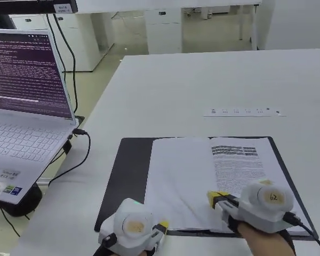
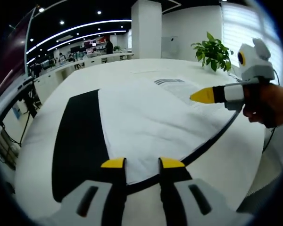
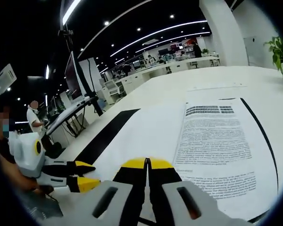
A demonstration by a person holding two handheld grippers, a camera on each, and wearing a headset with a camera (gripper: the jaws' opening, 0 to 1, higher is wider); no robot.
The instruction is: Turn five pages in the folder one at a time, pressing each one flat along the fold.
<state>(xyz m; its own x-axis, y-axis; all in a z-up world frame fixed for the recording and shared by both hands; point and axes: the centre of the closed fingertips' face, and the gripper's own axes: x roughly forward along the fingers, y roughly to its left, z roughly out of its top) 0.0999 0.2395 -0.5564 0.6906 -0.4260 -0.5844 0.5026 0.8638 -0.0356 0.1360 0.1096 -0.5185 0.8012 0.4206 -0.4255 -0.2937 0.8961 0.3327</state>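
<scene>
Folder open at lower centre; pressing step, it seems.
The black folder (image 1: 129,176) holds a blank leaf (image 1: 176,176) left of a printed page (image 1: 240,165). The right gripper (image 1: 216,198), jaws shut with nothing visible between them, sits by the fold; the left gripper (image 1: 161,228), jaws apart, hovers at the bottom edge. The next move likely calls for pinching 1 sheet's edge alone.

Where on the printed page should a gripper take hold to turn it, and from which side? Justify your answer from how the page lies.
Probably the free lower right corner of the printed page, coming in from the right edge of the folder. The page lies flat and its left side seems bound at the middle, so only the outer edge can lift. The right gripper, shut, hovers nearest that side.
</scene>
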